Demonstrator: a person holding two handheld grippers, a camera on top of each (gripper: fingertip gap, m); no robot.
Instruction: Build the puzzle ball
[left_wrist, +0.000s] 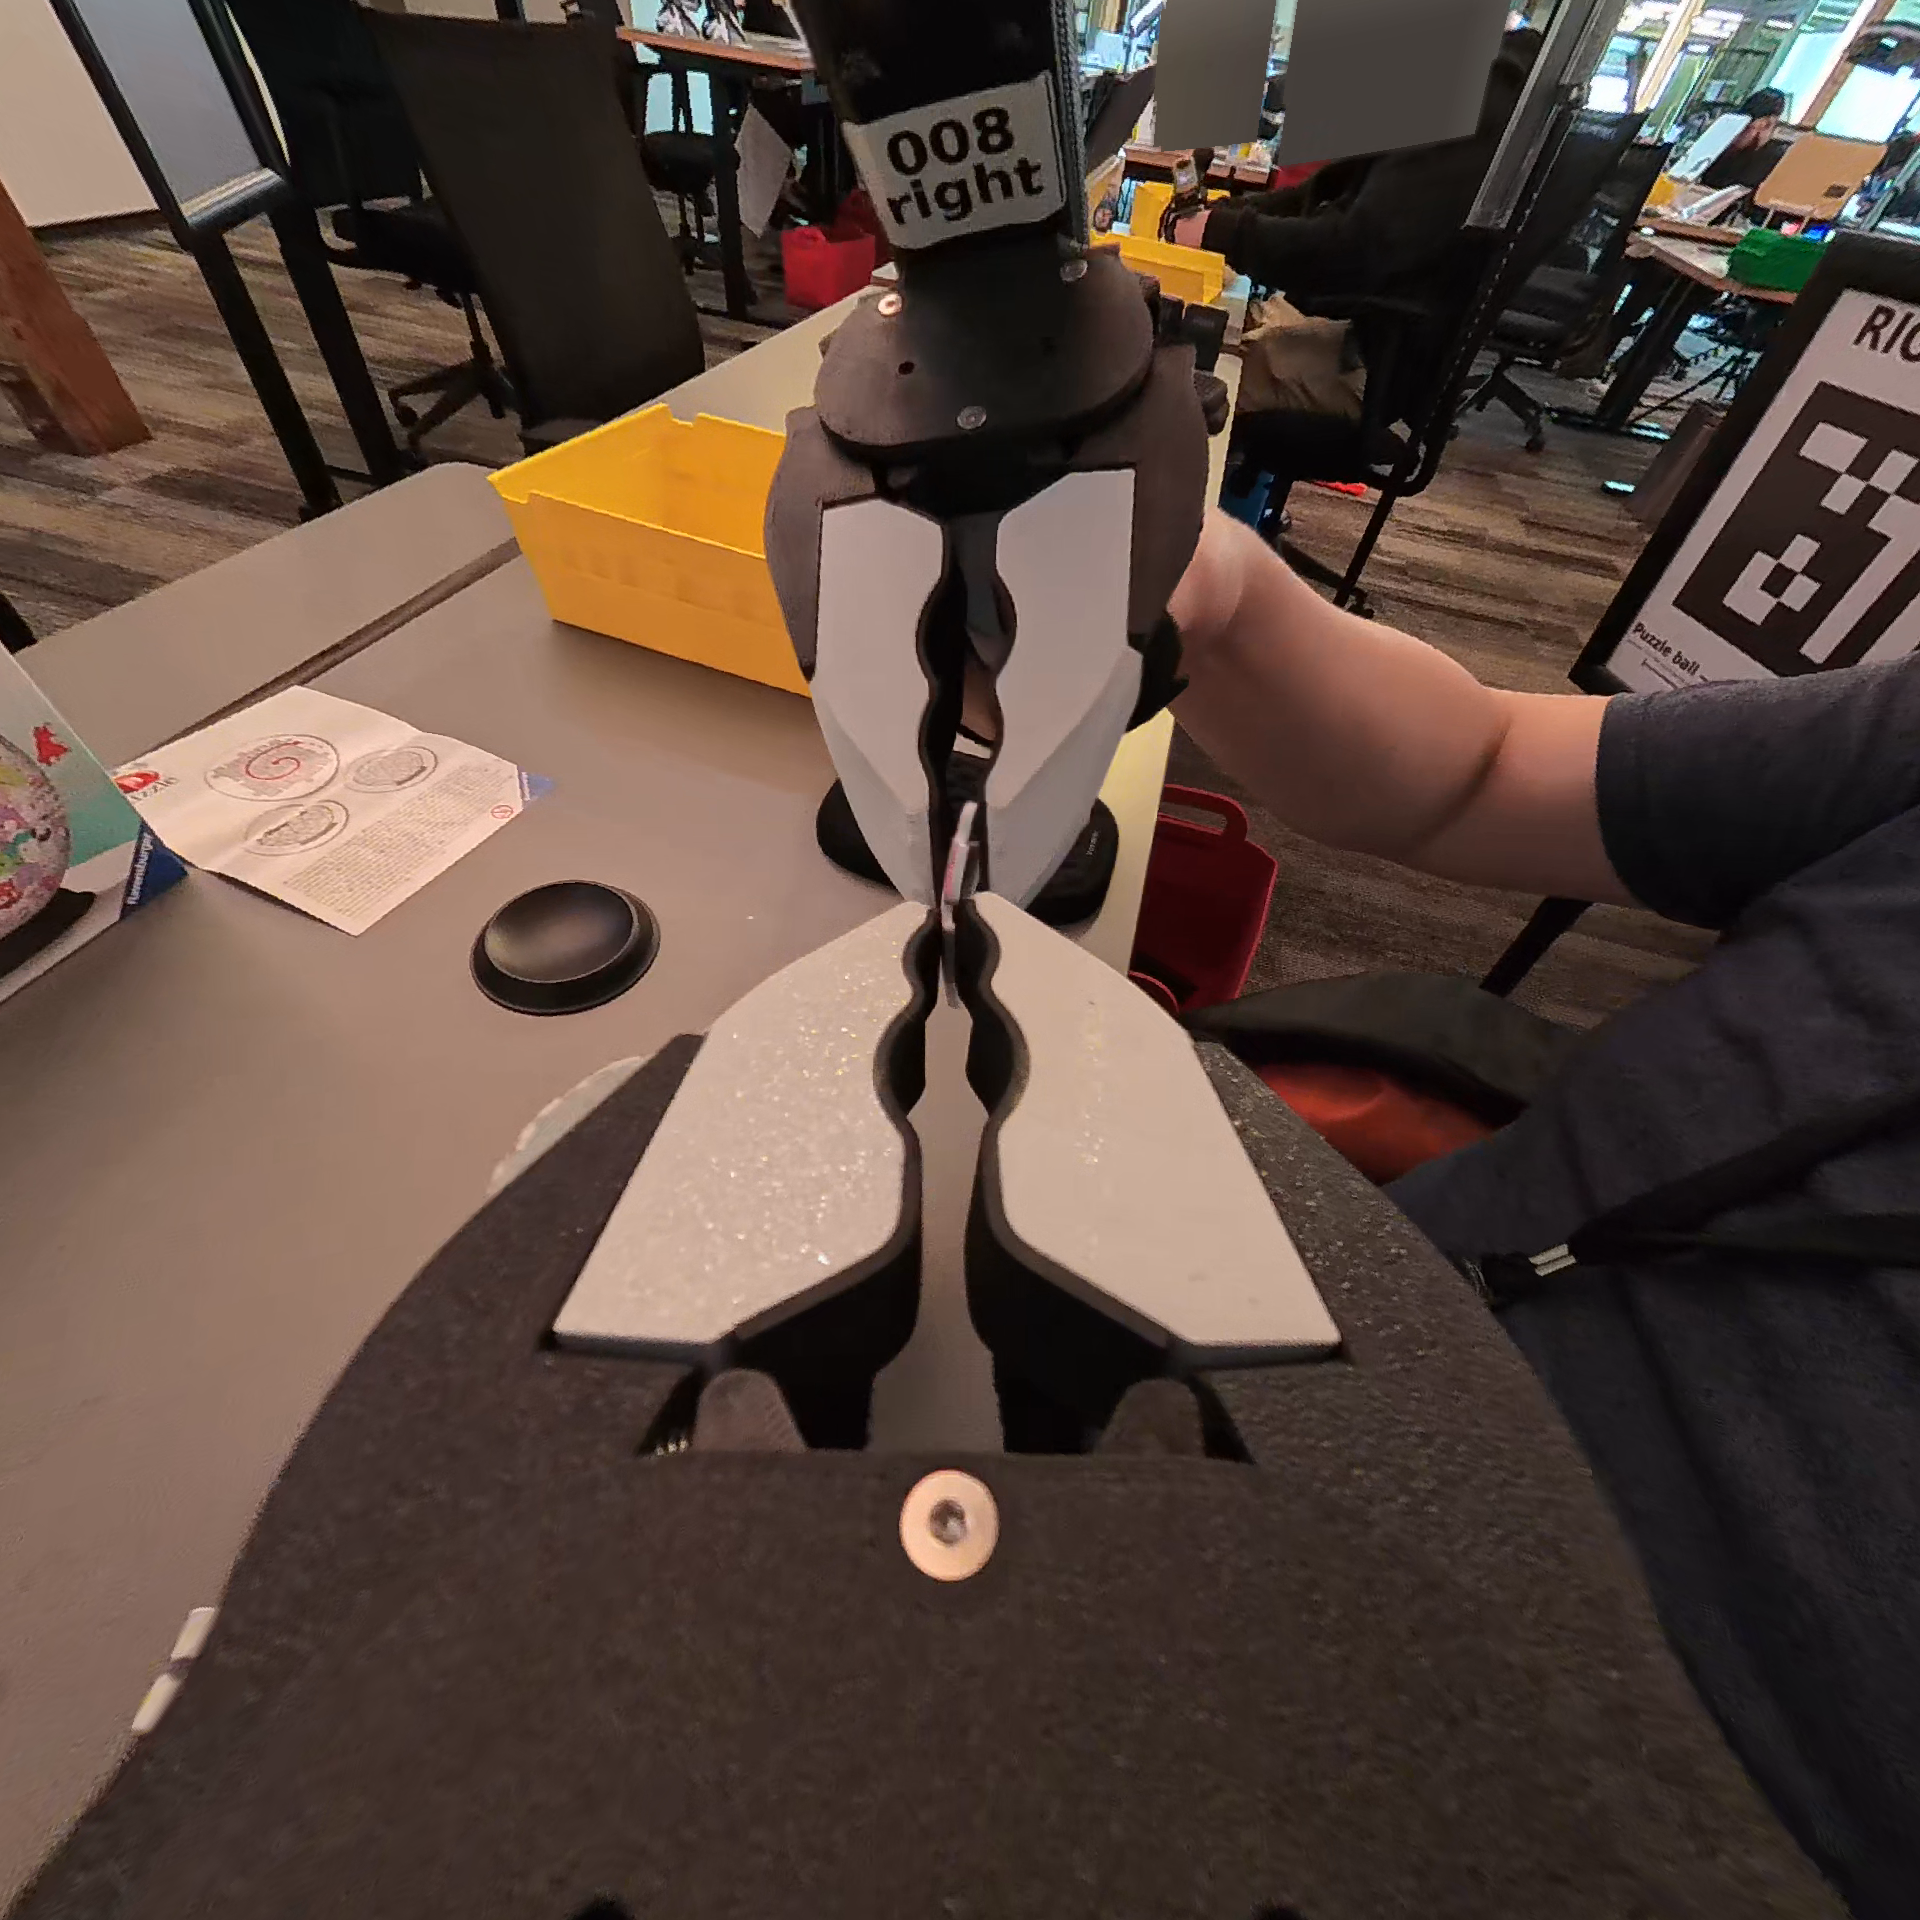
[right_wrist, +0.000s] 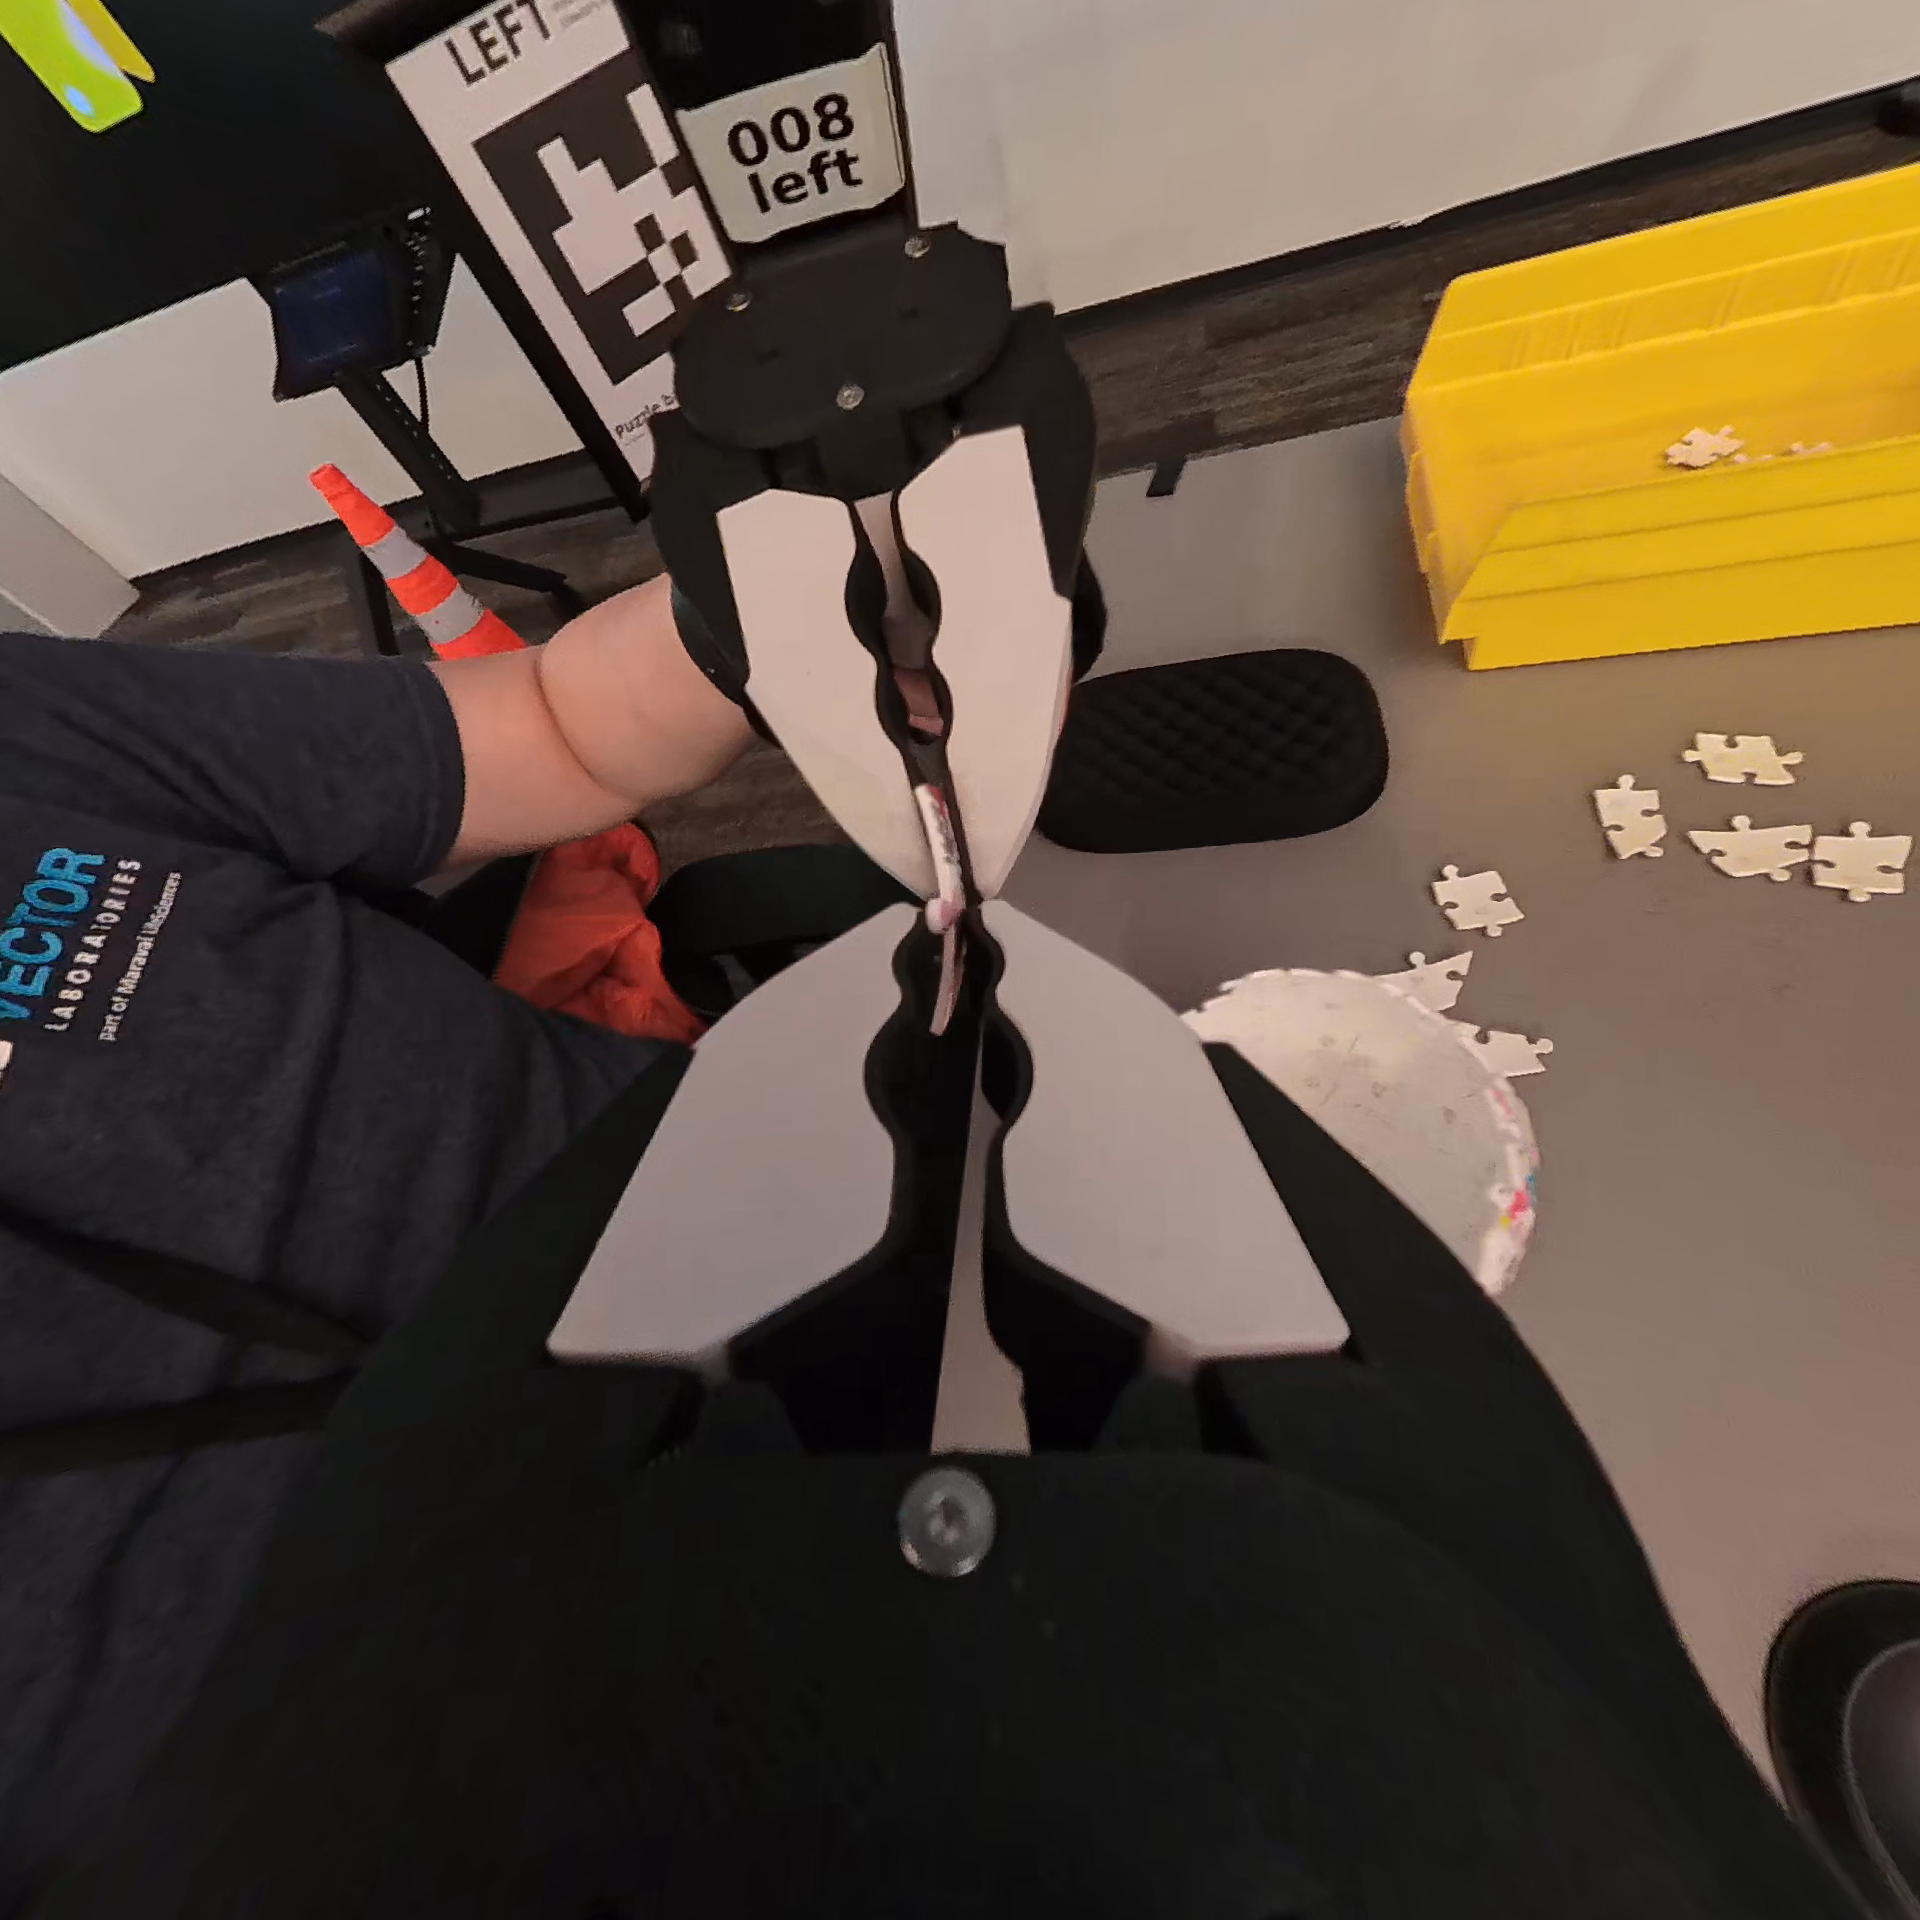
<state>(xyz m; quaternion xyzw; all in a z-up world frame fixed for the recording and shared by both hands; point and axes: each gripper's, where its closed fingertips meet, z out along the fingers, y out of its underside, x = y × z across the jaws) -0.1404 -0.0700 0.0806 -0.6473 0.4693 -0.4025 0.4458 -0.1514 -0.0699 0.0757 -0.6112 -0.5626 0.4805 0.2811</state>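
My left gripper and right gripper meet tip to tip above the table's near edge. Each is shut on a thin puzzle piece seen edge-on. The left one's piece shows pink print; the right one's piece sits between its own fingers. The two pieces touch or overlap at the tips; I cannot tell if they are locked together. In the right wrist view, the right gripper faces the left gripper. A partly built white ball shell lies on the table beside the right gripper.
Several loose white pieces lie beyond the shell. A yellow bin holds more pieces. A black round stand, an instruction sheet and the puzzle box are on the table. A black pad lies at the edge. Left and right tips are no more than a few centimetres apart.
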